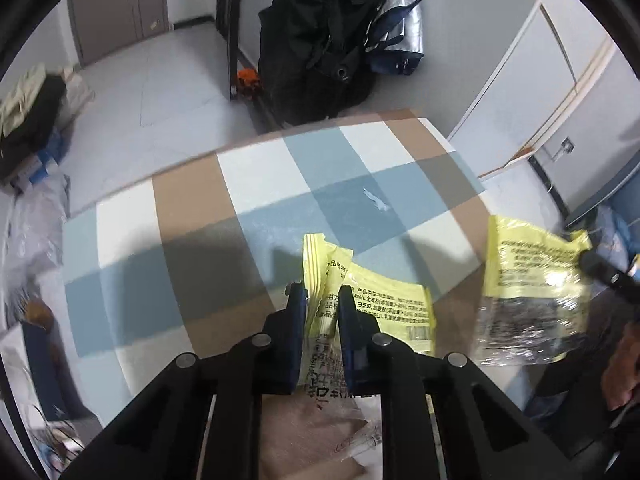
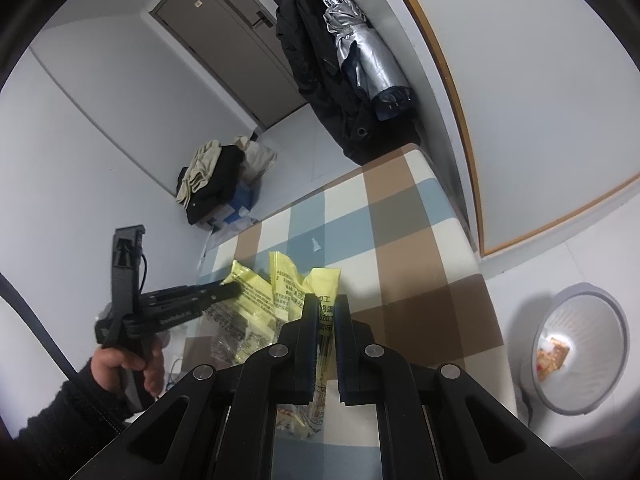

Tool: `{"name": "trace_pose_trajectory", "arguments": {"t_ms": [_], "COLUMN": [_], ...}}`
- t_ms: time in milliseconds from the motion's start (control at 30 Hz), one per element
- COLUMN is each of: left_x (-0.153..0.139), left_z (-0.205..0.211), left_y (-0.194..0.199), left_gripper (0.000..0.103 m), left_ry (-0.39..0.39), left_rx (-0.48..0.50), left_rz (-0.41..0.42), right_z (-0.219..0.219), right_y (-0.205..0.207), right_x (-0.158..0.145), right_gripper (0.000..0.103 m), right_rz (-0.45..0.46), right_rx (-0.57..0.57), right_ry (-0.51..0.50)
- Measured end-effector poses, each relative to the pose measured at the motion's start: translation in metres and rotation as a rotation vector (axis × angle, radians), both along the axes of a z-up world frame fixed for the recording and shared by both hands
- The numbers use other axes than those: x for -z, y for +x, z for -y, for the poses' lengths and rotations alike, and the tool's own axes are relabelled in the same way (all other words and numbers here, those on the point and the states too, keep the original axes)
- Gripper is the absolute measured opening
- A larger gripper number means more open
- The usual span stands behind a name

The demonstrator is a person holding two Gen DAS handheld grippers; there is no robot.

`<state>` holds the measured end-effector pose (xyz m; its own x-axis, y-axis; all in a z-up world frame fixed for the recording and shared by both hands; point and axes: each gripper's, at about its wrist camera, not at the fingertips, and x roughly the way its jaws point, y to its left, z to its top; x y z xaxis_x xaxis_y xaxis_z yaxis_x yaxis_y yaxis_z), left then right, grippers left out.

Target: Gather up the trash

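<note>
Two yellow snack wrappers, both with clear crinkled lower halves and black print. Wrapper A (image 1: 328,300) sits between the pads of the left gripper (image 1: 323,296); jaws nearly closed, pressing a folded edge of the film. The rest of it fans out to the right, over the near part of the checked tablecloth (image 1: 240,200).

Wrapper B (image 2: 326,320) is pinched in the right gripper (image 2: 325,304), jaws fully closed on a thin strip of it. In the left wrist view the same wrapper hangs at the right, off the table's edge, with a black fingertip on its upper right corner.

In the right wrist view the left gripper comes in from the left, its tip on the yellow film, held by a hand (image 2: 124,364) in a dark sleeve.

Cloth: blue, white and brown squares. One small scrap of white paper (image 1: 376,200) lies on a blue square, well apart from both wrappers.

Grey waste bin (image 2: 580,344) stands on the floor beside the table's right edge; orange-and-white packaging inside.

Background: dark coat (image 2: 316,60) and folded silver umbrella (image 2: 364,56) hang by the wall; a pile of clothes (image 2: 212,176) sits on the floor near a door (image 2: 236,40).
</note>
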<state>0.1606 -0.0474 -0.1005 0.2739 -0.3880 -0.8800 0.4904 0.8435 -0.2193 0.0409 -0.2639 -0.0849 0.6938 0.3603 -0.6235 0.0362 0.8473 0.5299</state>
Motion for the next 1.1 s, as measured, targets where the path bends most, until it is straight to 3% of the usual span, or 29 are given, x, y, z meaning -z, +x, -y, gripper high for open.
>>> {"name": "trace_pose_trajectory", "arguments": {"t_ms": [233, 400, 600, 1100], "left_x": [0.013, 0.011, -0.001, -0.064], "left_z": [-0.02, -0.035, -0.041, -0.026], "left_y": [-0.001, -0.012, -0.022, -0.047], "left_gripper": [0.011, 0.007, 0.003, 0.002], "left_ry": [0.006, -0.006, -0.046, -0.217], "left_rx": [-0.11, -0.14, -0.17, -0.193], "left_rz": [-0.138, -0.161, -0.132, 0.017], "right_z": [0.0, -0.001, -0.002, -0.009], "right_y": [-0.003, -0.004, -0.006, -0.02], "right_x": [0.001, 0.001, 0.0, -0.024], "right_gripper": [0.007, 0.007, 0.007, 0.007], "right_rz": [-0.005, -0.001, 0.007, 0.09], "right_rx": [0.003, 0.003, 0.004, 0.027], "right_ry": [0.009, 0.004, -0.002, -0.045]}}
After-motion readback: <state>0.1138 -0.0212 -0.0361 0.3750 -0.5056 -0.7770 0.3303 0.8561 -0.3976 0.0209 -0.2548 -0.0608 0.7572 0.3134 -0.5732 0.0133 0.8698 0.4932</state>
